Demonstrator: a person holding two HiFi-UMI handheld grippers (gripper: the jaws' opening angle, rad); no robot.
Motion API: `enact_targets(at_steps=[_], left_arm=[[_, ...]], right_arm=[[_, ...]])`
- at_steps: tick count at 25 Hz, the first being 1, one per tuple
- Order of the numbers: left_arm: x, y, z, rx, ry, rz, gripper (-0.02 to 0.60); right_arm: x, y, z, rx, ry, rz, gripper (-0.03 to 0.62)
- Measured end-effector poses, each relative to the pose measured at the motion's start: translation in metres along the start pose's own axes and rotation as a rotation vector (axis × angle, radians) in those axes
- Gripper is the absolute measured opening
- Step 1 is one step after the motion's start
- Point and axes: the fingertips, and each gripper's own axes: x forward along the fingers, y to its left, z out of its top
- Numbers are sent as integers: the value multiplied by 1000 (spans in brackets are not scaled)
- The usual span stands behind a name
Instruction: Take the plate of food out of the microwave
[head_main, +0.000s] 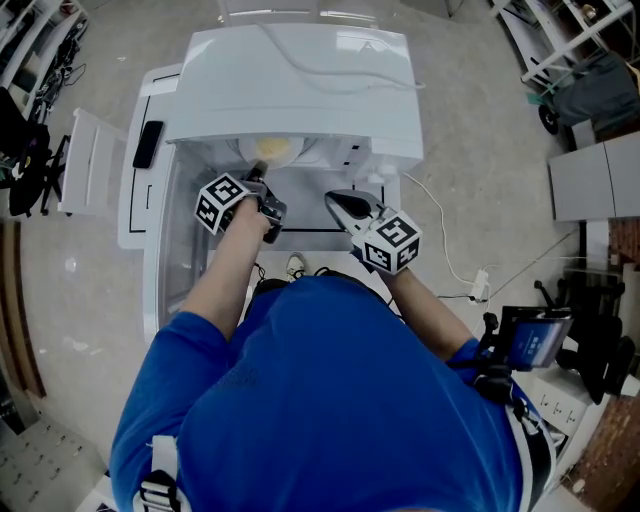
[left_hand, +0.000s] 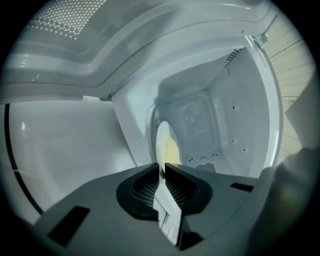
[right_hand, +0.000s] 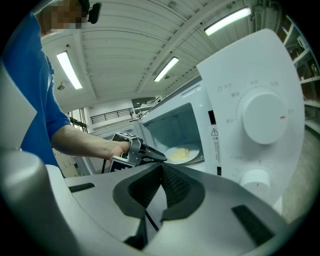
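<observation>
A white microwave (head_main: 300, 80) stands with its door (head_main: 140, 190) swung open to the left. Inside lies a white plate (head_main: 275, 150) of yellow food (right_hand: 181, 152). My left gripper (head_main: 258, 172) reaches into the cavity, and in the left gripper view the plate's rim (left_hand: 164, 145) runs edge-on down between its jaws. There my left gripper (left_hand: 163, 167) is shut on that rim. My right gripper (head_main: 338, 198) hovers outside, in front of the cavity's right side, shut with nothing held. From the right gripper view the left gripper (right_hand: 162, 157) touches the plate (right_hand: 182, 154).
The microwave's control panel with two round dials (right_hand: 262, 117) sits right of the cavity. A white cable (head_main: 450, 250) trails to a power strip (head_main: 478, 285) on the floor. A white rack (head_main: 90, 165) stands left of the door, and a dark cart (head_main: 535, 340) at the right.
</observation>
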Motion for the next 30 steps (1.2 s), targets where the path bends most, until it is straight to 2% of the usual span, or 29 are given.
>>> enact_targets(at_steps=[17,21,24,30], left_arm=[[-3,1,2,-21,-28,-75,45],[-1,-1,1,-25,-15,-89,94],[3,-1,-1,-30,0,-80,115],[7,7,-4,-40,25,-34,115]], right_arm=[[-4,-2,-2,-7,3,4,0],[-5,-2,-1,-6,4,2,0],[-4,-2,-1,-5,6,2,0],[-3,-2,-3,-1,5,0,0]])
